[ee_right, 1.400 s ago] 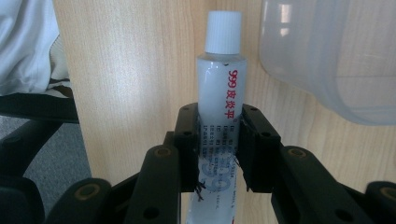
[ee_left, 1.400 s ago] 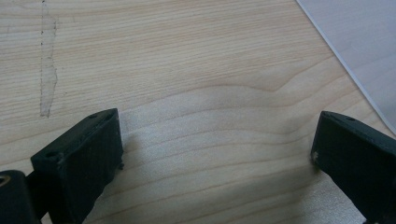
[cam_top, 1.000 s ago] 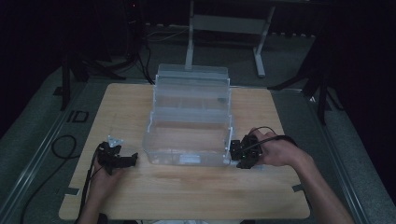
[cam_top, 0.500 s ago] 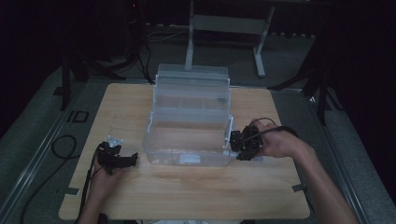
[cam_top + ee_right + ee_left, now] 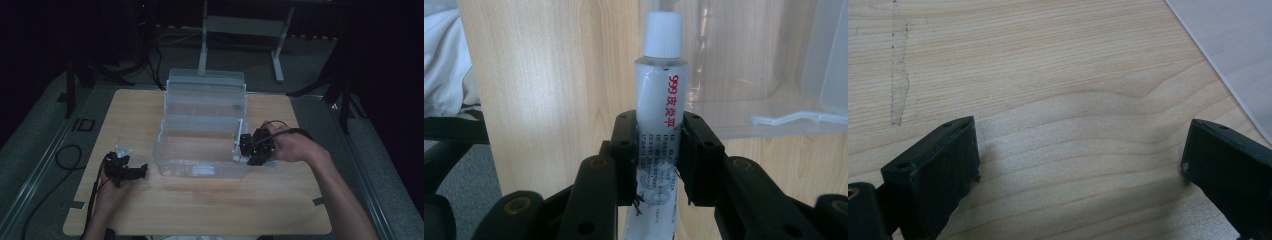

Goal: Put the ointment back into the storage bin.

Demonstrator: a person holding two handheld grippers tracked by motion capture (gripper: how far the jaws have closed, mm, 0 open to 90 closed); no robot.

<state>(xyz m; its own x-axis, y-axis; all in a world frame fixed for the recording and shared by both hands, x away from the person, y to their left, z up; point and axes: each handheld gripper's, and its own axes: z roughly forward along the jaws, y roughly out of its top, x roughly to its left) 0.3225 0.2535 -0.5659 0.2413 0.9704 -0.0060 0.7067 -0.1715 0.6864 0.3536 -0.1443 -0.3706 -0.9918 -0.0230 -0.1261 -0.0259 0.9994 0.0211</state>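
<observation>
A white tube (image 5: 658, 100) with a white cap and red printing stands up between the jaws of my right gripper (image 5: 657, 160), which is shut on it. In the high view the right gripper (image 5: 256, 146) is at the right front corner of a clear plastic storage box (image 5: 202, 127), just above the table. My left gripper (image 5: 134, 171) rests low over the wooden table (image 5: 210, 200) left of the box. Its fingers (image 5: 935, 170) stand wide apart, open, with only bare wood between them.
The clear box has an open lid standing at its far side and sits mid-table. A pale sheet or box edge (image 5: 1233, 45) shows at the upper right of the left gripper view. Cables (image 5: 60, 160) lie on the grey floor left of the table.
My right gripper has lifted a little and moved left and away from the person, closer to the box corner, with the tube in it. The left gripper has stayed put.
</observation>
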